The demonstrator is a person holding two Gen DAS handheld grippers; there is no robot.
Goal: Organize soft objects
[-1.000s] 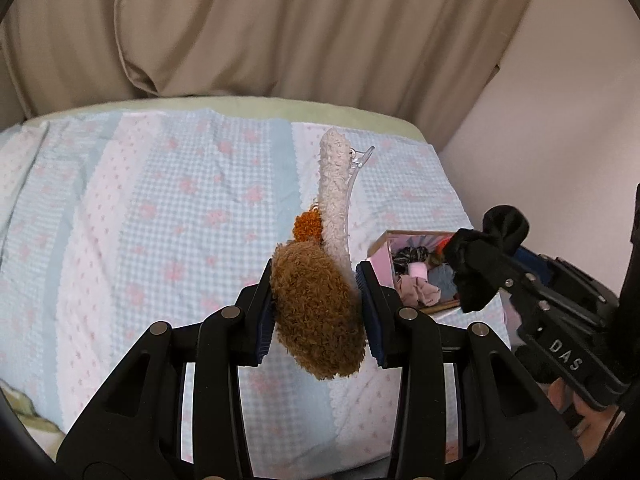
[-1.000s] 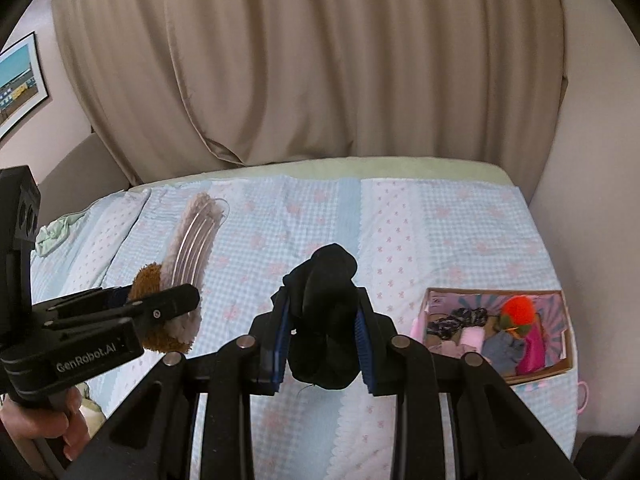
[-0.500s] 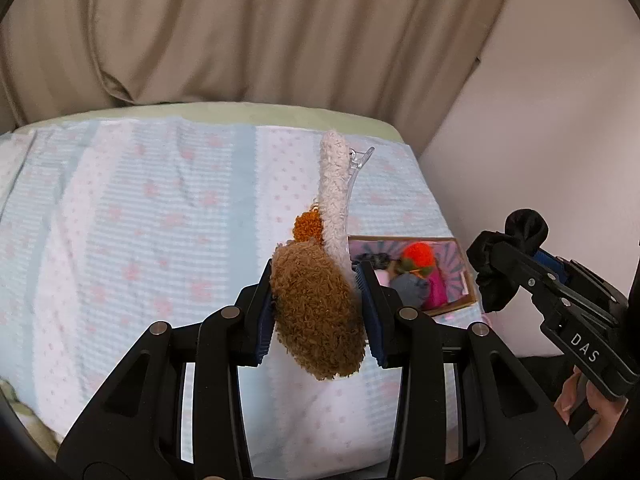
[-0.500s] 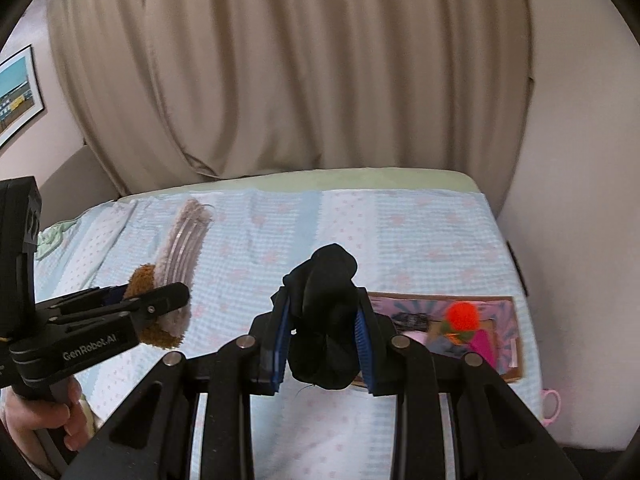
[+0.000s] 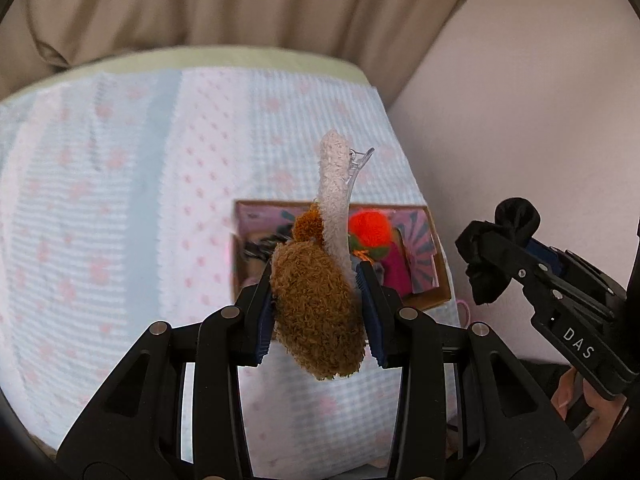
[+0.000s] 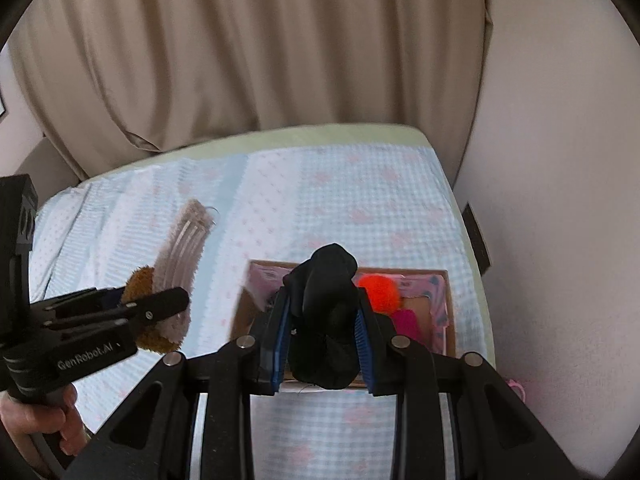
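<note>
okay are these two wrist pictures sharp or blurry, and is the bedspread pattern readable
Left wrist view: the bedspread pattern is smeared, while the left gripper and fuzzy brown clip stay crisp. Right wrist view: the bedspread and box look soft, the right gripper and black scrunchie sharp. Fisheye bending and dark corners in both.

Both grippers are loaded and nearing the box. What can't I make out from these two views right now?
- Box contents: left wrist view, near half hidden by the fuzzy hair clip; right wrist view, middle hidden by the black scrunchie.
- Dark striped item in the box: blurred, not identifiable.
- Pink object past the bed edge: small, partly hidden.
- Bedspread: motion-blurred.
</note>
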